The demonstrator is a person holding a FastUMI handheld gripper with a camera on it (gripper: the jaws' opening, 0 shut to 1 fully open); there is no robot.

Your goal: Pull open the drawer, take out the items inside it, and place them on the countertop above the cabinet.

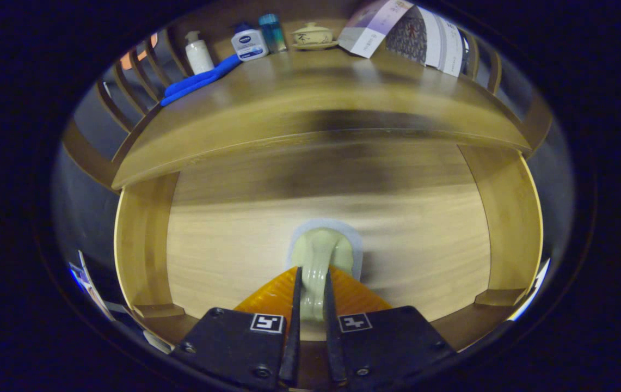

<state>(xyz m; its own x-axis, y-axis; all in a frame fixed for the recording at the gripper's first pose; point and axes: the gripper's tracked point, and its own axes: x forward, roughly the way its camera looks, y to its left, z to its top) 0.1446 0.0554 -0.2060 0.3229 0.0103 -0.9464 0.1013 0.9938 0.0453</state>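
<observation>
pale green drawer handle [318,261] clamped in claw [313,283], long axis vertical between fingers

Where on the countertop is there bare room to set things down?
The tool is shut on the drawer handle. The countertop is bare in its middle and front; the back edge is crowded: blue cloth, bottles, lidded cup, papers.

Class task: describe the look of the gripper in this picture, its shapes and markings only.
The gripper has two thin, blade-like fingers that rise from two flat black plates, each bolted at the corners and carrying a square black-and-white marker.
</observation>
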